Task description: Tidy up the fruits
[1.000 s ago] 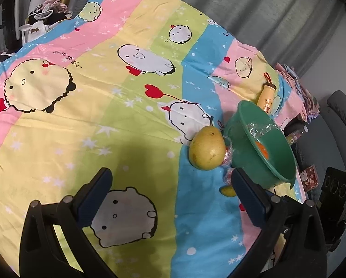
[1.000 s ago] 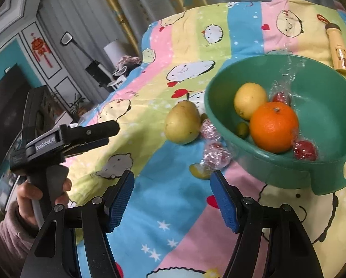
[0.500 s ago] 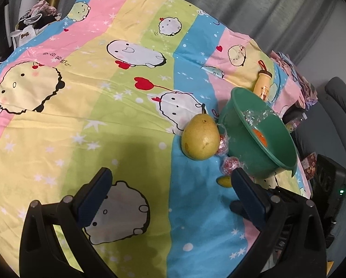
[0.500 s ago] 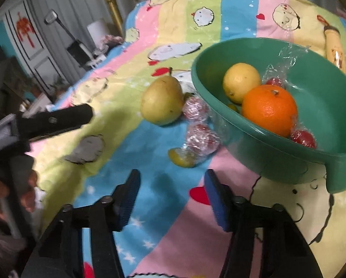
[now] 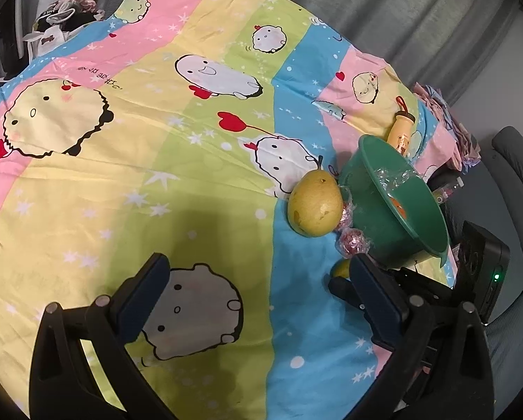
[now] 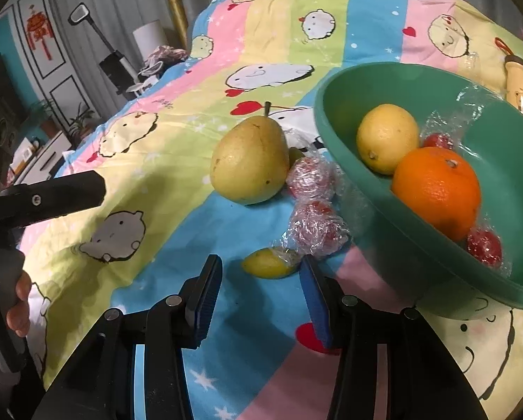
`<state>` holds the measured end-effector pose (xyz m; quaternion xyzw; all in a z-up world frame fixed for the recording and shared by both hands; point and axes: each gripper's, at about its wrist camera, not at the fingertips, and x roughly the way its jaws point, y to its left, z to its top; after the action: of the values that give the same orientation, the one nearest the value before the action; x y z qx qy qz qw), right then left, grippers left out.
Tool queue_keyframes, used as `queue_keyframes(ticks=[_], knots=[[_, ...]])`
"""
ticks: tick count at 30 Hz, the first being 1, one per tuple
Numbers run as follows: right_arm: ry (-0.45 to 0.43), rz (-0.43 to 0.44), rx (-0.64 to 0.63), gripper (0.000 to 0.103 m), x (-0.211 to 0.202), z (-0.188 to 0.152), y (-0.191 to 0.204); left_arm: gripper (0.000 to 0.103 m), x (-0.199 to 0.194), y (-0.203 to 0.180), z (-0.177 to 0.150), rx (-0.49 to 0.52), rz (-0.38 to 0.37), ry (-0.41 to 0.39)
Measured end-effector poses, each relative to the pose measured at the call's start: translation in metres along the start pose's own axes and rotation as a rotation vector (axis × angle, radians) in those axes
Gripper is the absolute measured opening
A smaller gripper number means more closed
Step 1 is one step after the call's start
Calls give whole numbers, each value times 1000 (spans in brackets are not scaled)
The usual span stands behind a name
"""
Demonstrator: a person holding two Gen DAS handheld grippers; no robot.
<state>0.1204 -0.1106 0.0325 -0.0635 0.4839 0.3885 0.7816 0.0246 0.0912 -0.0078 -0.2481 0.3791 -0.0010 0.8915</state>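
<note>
A green bowl sits tilted on the cartoon bedsheet and holds a lemon, an orange and wrapped red fruits. Outside it lie a pear, two wrapped red fruits and a small yellow fruit. My right gripper is low over the sheet. Its jaws are closing, and the small yellow fruit lies just past the tips with no pad touching it. My left gripper hangs open and empty over the sheet, left of the pear and bowl.
A beige bottle with a red loop lies beyond the bowl. A black device with a green light and a grey sofa stand off the bed's right side. Clutter sits at the far left corner. A hand holds the left gripper's handle.
My right gripper has moved down and closer to the small yellow fruit, and its jaws have narrowed. The left gripper has hardly moved.
</note>
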Motion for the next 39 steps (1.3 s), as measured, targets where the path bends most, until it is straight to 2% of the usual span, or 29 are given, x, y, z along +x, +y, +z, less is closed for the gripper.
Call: queue_keyframes(ticks=[6, 8, 9, 13, 16, 20, 23, 27, 35, 39], knots=[[6, -23, -14, 49, 5, 4, 4, 102, 2, -2, -1, 5, 0, 5], [7, -24, -25, 37, 5, 4, 6, 103, 4, -3, -2, 11, 2, 12], [8, -12, -29, 36, 5, 3, 6, 102, 5, -3, -2, 12, 3, 14], [12, 2, -50, 36, 5, 2, 8, 103, 6, -2, -1, 11, 1, 17], [35, 79, -44, 36, 0, -3, 5, 103, 6, 0, 0, 7, -9, 20], [47, 129, -26, 36, -11, -15, 0, 102, 8, -1, 2, 8, -7, 23], [44, 131, -14, 36, -15, -16, -1, 102, 10, -4, 3, 15, -5, 14], [50, 125, -21, 36, -16, -18, -1, 102, 11, -10, 3, 62, 46, -18], [50, 122, -7, 36, -17, -18, -6, 102, 25, -30, -5, 114, -19, 21], [43, 168, 14, 37, -21, -18, -10, 102, 29, -36, -7, 128, -25, 34]])
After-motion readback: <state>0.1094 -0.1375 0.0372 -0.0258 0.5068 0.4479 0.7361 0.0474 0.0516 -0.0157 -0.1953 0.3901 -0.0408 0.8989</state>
